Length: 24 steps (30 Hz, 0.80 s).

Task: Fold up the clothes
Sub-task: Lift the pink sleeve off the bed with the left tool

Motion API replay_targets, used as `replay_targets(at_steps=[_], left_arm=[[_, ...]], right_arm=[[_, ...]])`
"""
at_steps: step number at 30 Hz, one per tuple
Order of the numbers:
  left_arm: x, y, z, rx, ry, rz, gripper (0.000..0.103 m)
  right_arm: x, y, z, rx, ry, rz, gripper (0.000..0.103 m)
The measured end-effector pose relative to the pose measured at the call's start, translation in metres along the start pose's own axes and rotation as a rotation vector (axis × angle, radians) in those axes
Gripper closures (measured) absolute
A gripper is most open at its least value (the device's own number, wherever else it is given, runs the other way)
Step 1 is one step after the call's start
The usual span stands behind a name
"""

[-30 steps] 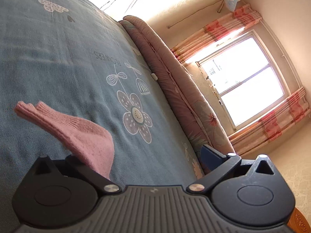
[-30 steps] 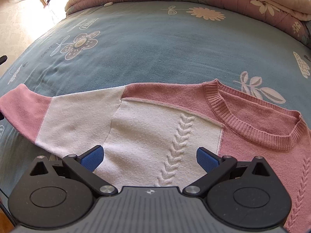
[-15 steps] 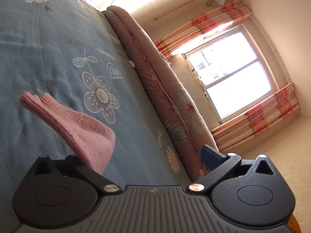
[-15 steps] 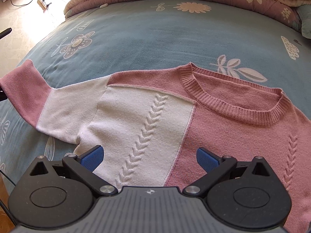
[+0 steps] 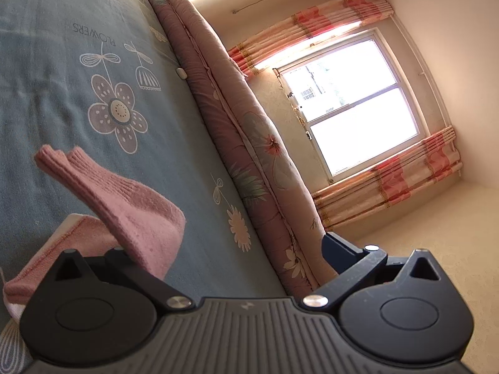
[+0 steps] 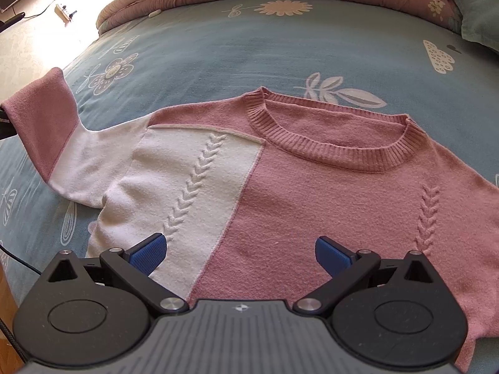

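**Folding the sleeve across**

My left gripper [image 5: 230, 249] looks spread, yet the pink cuff [image 5: 124, 205] hangs off its left finger; I cannot tell its grip. My right gripper [image 6: 238, 251] hovers open over the sweater [image 6: 312, 193], flat on the bed [image 6: 249, 46]. I should carry the cuff across low, keeping it taut. The sleeve has risen since a second ago.

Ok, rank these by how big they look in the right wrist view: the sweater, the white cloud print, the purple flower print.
1. sweater, by far the largest.
2. purple flower print.
3. white cloud print.
The two prints look close in size, so that ranking is unsure.
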<state>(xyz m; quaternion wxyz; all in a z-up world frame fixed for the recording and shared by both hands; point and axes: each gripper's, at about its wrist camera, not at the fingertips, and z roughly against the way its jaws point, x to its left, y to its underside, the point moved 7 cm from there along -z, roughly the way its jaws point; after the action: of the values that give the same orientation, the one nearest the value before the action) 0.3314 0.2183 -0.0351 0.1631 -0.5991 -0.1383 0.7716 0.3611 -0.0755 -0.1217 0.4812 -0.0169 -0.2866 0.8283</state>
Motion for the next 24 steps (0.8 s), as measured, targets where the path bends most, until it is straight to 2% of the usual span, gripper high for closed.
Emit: replay_targets(at_steps=[16,24], left_arm=[[-0.051,0.065,-0.028,0.111,0.072,-0.023,0.001],[-0.065,0.097,-0.042,0.175,0.087,-0.039,0.001]], right_arm=[[-0.057,0.022,0.029,-0.018,0.034,-0.069,0.000],[-0.071,0.033,0.035,-0.010,0.025,-0.098,0.000]])
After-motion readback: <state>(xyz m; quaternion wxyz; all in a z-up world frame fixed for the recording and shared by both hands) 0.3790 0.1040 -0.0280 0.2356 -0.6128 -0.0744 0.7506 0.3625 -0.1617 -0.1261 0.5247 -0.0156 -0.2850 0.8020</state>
